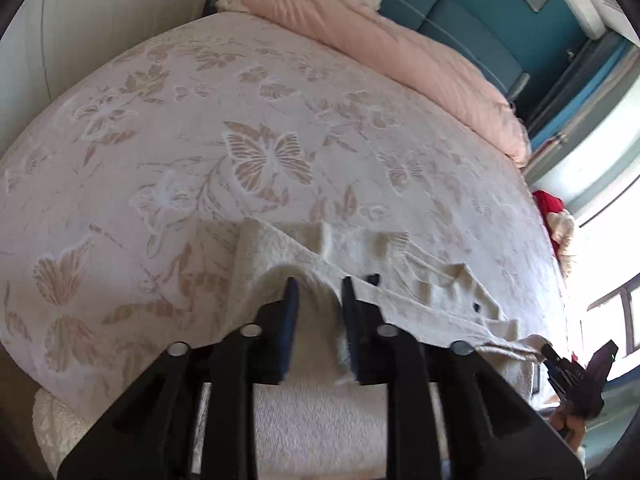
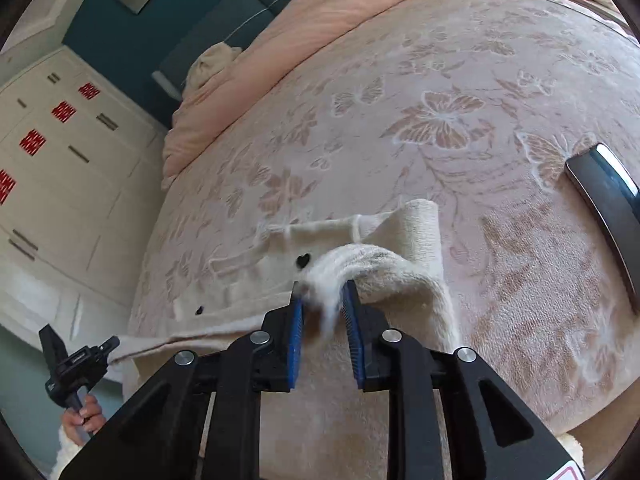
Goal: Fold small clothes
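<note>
A small cream fleece garment (image 1: 360,248) with black heart marks (image 1: 373,278) lies on the bed's near edge; it also shows in the right wrist view (image 2: 328,232). My left gripper (image 1: 318,286) is shut on a lifted fold of its edge. My right gripper (image 2: 323,290) is shut on another raised fold of the garment, next to a black heart (image 2: 303,260). The right gripper shows at the far right of the left wrist view (image 1: 544,354). The left gripper shows at the lower left of the right wrist view (image 2: 114,342). Both hold the near edge above the bed.
The bed has a pale pink butterfly-pattern blanket (image 1: 264,152) and a peach duvet (image 1: 400,52) by the teal headboard. A dark phone (image 2: 608,196) lies on the blanket to the right. White cabinets with red stickers (image 2: 60,148) stand at the left. A red item (image 1: 546,202) lies by the window.
</note>
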